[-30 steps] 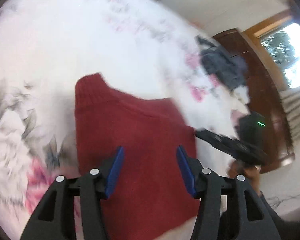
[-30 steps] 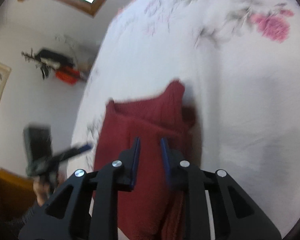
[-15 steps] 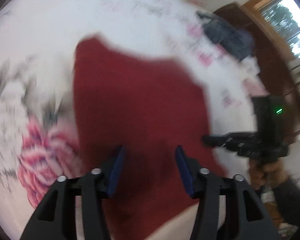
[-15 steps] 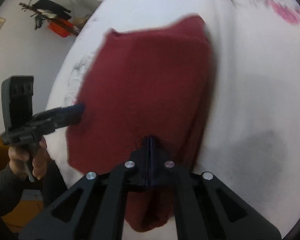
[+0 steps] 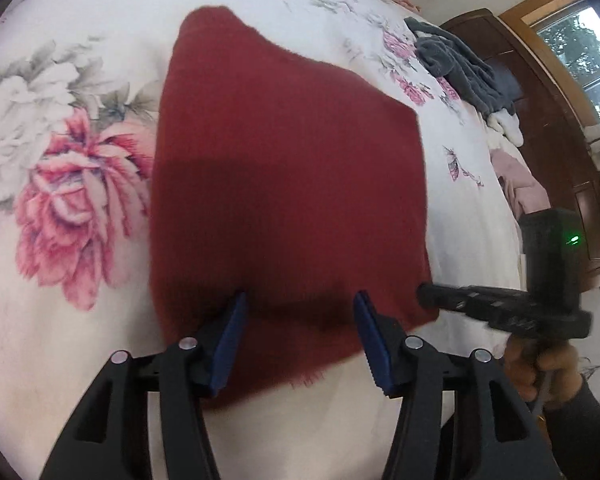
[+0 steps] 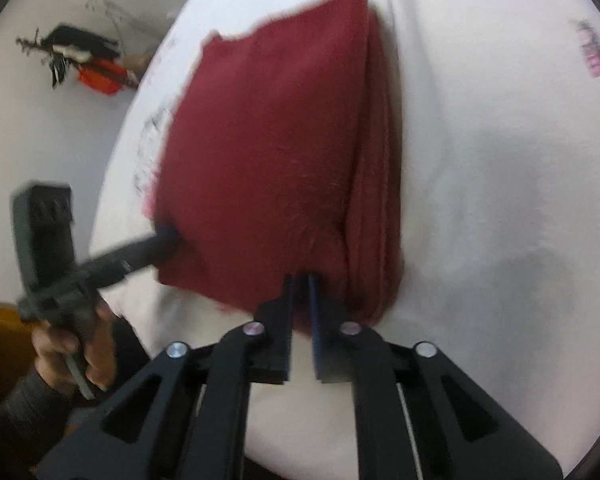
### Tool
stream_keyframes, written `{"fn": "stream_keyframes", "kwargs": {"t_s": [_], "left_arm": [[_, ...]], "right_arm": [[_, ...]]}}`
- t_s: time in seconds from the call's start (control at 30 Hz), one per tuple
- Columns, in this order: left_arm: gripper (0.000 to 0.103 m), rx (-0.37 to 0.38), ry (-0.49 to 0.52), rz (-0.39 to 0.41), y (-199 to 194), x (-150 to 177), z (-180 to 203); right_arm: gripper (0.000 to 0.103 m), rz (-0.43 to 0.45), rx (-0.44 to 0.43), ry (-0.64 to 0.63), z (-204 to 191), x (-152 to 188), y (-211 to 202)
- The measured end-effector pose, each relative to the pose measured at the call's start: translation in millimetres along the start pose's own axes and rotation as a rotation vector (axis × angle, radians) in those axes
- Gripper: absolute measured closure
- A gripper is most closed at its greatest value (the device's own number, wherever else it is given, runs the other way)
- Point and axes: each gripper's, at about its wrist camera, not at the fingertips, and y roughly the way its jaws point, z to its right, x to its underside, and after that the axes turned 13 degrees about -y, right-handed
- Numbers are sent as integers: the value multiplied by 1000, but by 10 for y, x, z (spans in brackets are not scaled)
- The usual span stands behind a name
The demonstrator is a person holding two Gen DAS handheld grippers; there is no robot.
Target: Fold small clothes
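One dark red knit garment (image 5: 284,168), folded into a rough rectangle, lies flat on the floral bedspread (image 5: 72,80), filling frame centre. Near edge slightly frayed. In the right wrist view, layered folded edges stack along its right side.

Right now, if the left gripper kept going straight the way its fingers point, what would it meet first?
Most likely the red knit garment. The left gripper is open with the folded cloth lying between and ahead of its fingers on the floral bedsheet. Height above the cloth is hard to judge.
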Motion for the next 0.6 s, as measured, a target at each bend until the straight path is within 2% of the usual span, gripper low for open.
{"fn": "stream_keyframes", "kwargs": {"t_s": [0.03, 0.07, 0.1, 0.13, 0.17, 0.2, 0.23, 0.3, 0.33, 0.4, 0.5, 0.6], "left_arm": [[38, 14, -26, 6, -115, 76, -18], [35, 13, -44, 15, -220, 158, -39], [32, 2, -58, 30, -285, 218, -27], [31, -21, -66, 57, -443, 344, -5], [30, -55, -63, 82, -581, 451, 22], [27, -101, -49, 110, -691, 551, 76], [22, -192, -13, 168, -914, 753, 182], [12, -285, 32, 250, -1224, 978, 333], [11, -334, 54, 297, -1434, 1137, 445], [11, -386, 88, 362, -1729, 1348, 644], [11, -387, 106, 414, -2124, 1599, 890], [11, -405, 99, 484, -2454, 1764, 1138]], "right_arm": [[76, 23, 6, 12, -41, 17, -110], [58, 36, 21, 20, -74, 54, -214], [47, 47, 43, 29, -87, 113, -297], [31, 63, 79, 39, -154, 227, -439], [26, 68, 106, 39, -228, 295, -485], [25, 65, 151, 31, -308, 375, -534], [21, 54, 219, 14, -453, 382, -542], [15, 34, 416, -76, -769, 605, -699], [9, 46, 497, -122, -975, 708, -770], [6, 92, 589, -174, -1260, 926, -1003], [5, 175, 621, -213, -1677, 1214, -1314], [5, 218, 581, -224, -2007, 1287, -1589]]}}
